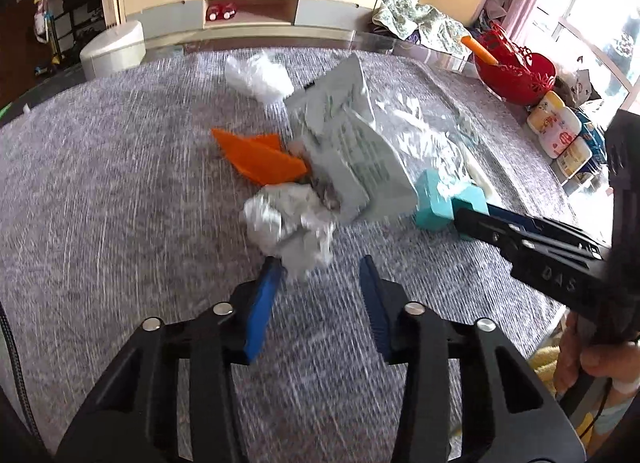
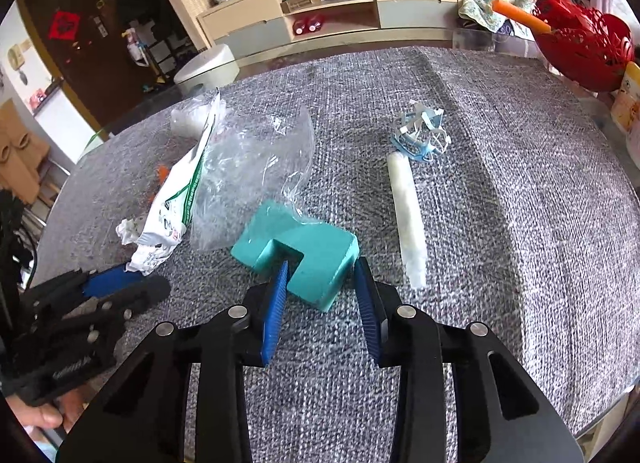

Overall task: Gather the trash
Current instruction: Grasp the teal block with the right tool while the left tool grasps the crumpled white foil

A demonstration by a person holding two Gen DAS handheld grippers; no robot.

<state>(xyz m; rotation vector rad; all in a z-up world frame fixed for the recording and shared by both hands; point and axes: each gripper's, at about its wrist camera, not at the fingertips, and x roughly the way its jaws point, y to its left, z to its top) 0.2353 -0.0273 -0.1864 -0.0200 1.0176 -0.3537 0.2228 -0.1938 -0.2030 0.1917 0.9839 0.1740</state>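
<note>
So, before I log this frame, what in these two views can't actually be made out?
- Print on the white pouch: motion-blurred in the left wrist view, edge-on in the right.
- Orange scrap: in the right wrist view almost hidden behind the pouch.
- Whether the right tongs press the teal block: fingers straddle one prong, contact unclear.
- Contents of the red basket: cut off by the right wrist view's edge.

Grey cloth-covered table [image 2: 500,223]; teal block [image 2: 304,247]; wrappers [image 1: 348,151].
</note>
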